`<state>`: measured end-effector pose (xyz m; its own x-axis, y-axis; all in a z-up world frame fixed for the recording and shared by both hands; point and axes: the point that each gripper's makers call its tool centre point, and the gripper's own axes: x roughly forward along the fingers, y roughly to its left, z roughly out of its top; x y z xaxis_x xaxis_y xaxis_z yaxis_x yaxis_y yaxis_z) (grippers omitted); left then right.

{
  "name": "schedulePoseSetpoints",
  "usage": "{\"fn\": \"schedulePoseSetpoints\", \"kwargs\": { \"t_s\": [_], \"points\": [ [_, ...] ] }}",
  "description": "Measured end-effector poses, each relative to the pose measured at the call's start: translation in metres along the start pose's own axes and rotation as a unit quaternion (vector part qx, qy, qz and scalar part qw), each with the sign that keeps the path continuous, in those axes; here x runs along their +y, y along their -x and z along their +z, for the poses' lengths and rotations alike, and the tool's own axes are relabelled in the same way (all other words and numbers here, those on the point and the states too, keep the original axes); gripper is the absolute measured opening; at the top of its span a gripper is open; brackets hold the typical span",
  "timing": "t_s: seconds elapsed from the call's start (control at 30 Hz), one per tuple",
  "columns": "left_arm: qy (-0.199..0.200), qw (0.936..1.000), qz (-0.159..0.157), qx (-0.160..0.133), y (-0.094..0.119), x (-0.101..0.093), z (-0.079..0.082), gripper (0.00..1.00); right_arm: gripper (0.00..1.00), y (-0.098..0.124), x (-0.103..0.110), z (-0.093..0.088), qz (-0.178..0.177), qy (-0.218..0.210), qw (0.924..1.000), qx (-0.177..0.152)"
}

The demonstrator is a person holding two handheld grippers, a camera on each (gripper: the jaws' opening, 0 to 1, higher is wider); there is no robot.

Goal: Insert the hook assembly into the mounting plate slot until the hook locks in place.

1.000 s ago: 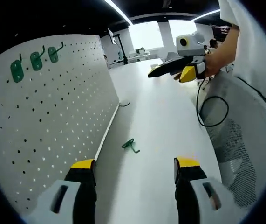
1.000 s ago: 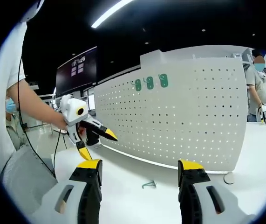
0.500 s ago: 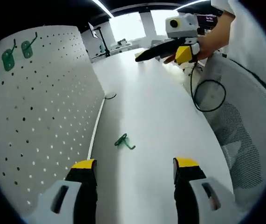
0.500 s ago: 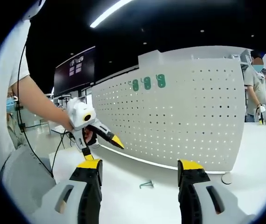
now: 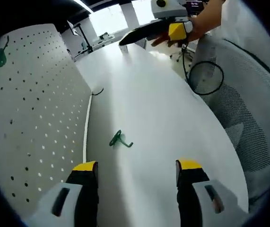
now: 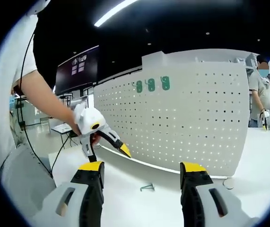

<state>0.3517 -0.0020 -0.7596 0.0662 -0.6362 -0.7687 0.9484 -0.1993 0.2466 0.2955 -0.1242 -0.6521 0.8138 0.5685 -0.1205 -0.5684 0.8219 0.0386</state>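
A loose green hook [image 5: 120, 140] lies on the white table [image 5: 172, 118], a short way ahead of my open left gripper [image 5: 137, 168] and close to the foot of the white pegboard [image 5: 26, 109]. One green hook [image 5: 0, 56] hangs high on that board. In the right gripper view the same loose hook [image 6: 147, 187] lies on the table between my open right gripper's jaws [image 6: 141, 171], in front of the pegboard [image 6: 187, 118], where three green hooks [image 6: 151, 84] hang in a row. The left gripper [image 6: 104, 139] comes in from the left, tilted down, jaws apart. The right gripper [image 5: 153, 30] is held above the far table end.
A black cable [image 5: 203, 78] loops by a mesh chair [image 5: 248, 123] at the right of the table. A person's arm [image 6: 40, 99] holds the left gripper. Another person [image 6: 262, 94] stands far right behind the board. Open table surface lies around the loose hook.
My left gripper has dipped and moved closer to the table, so the loose hook sits nearer its jaws. In the right gripper view the left gripper has moved down and right.
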Motion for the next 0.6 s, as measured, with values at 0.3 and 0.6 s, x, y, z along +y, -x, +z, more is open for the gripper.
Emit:
{"fn": "schedulePoseSetpoints", "kwargs": {
  "t_s": [0.3, 0.6],
  "points": [
    [-0.042, 0.9988, -0.019, 0.018, -0.010, 0.010, -0.002, 0.67, 0.63, 0.001, -0.001, 0.001, -0.003, 0.002, 1.0000, -0.002],
    [-0.078, 0.9955, -0.043, 0.033, -0.024, 0.015, -0.004, 0.67, 0.62, 0.002, -0.003, 0.002, -0.005, 0.001, 1.0000, -0.003]
  ]
}}
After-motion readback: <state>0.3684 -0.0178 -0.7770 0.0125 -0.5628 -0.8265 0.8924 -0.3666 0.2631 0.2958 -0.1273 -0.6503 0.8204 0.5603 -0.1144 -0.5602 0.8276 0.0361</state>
